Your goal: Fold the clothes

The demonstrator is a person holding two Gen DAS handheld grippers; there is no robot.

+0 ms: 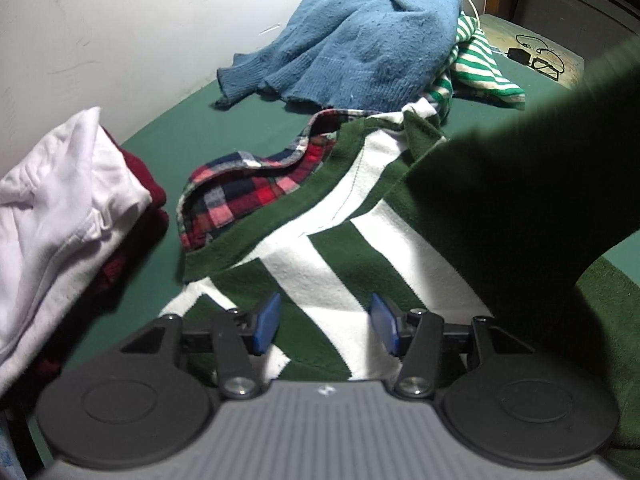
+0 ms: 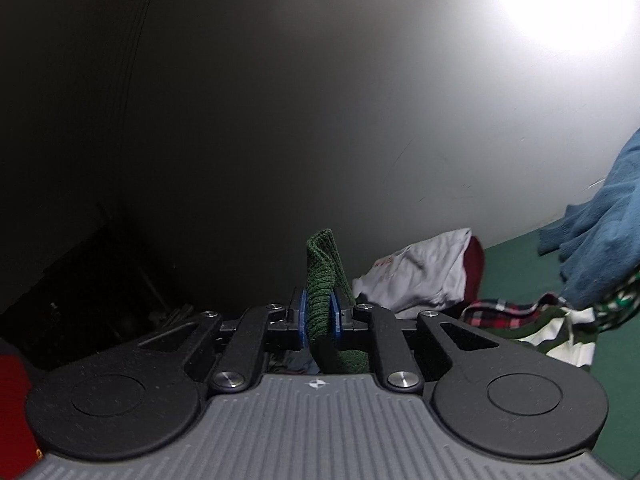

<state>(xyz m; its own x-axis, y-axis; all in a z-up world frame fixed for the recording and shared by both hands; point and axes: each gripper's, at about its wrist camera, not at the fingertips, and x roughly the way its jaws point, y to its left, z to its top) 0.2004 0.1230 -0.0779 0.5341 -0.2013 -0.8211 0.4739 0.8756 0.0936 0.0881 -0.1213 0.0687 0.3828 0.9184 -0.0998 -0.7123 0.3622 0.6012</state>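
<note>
A green-and-white sweater (image 1: pixel 320 248) lies spread across a green bed (image 1: pixel 224 120), its body running away from the left gripper (image 1: pixel 325 328), which hangs just over the near hem with its blue pads (image 1: pixel 267 322) spread apart and nothing between them. The right gripper (image 2: pixel 319 320) is pinched tight on a ribbed green cuff (image 2: pixel 322 276), apparently the end of a sleeve (image 1: pixel 520 160) that is lifted off the bed and crosses the right side of the left wrist view. The sleeve's long axis slants from the raised right gripper down toward the sweater's body, so the fold would seem to turn on carrying that cuff inward over the striped front; the right hand holds it, while the left sits nearer the hem. A plaid shirt (image 1: pixel 248 192) is tucked under the sweater's far edge. Beyond lie a heaped blue sweater (image 1: pixel 360 48) and a striped top (image 1: pixel 476 68). A white garment (image 1: pixel 60 208) rests on a maroon one (image 1: pixel 148 192) at left, stacked.
</note>
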